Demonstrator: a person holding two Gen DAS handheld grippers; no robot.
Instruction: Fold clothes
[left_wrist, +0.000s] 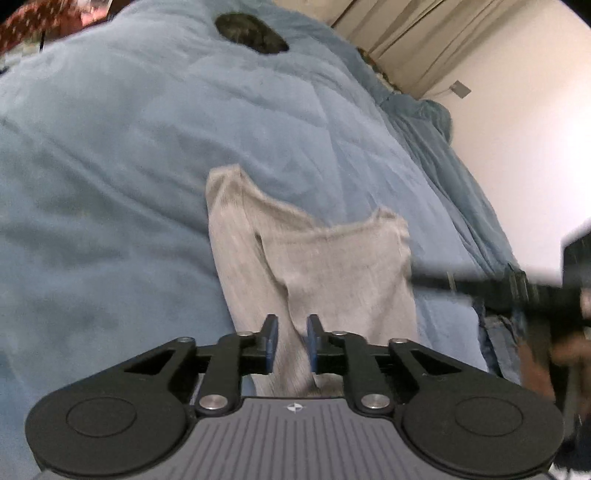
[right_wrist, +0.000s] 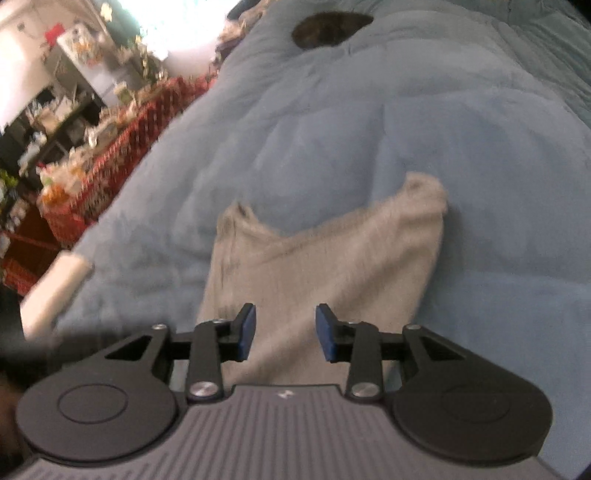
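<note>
A light grey knit garment (left_wrist: 325, 266) lies crumpled on a blue bedspread (left_wrist: 129, 166). Two of its corners stick up toward the far side. My left gripper (left_wrist: 291, 341) sits at its near edge with the jaws narrowly apart, and a ridge of the grey fabric fills the gap between the blue pads. In the right wrist view the same garment (right_wrist: 314, 266) spreads out below my right gripper (right_wrist: 285, 330), which is open and holds nothing. A blurred black bar (left_wrist: 472, 286), seemingly the right tool, reaches to the garment's right edge.
A dark rounded thing (left_wrist: 251, 33) rests far up the bedspread (right_wrist: 443, 147) and also appears in the right wrist view (right_wrist: 328, 27). The right side of the bed ends near a pale wall (left_wrist: 517, 129) and curtains. A red patterned cluttered surface (right_wrist: 103, 147) borders the left side. A blurred white object (right_wrist: 55, 291) lies low left.
</note>
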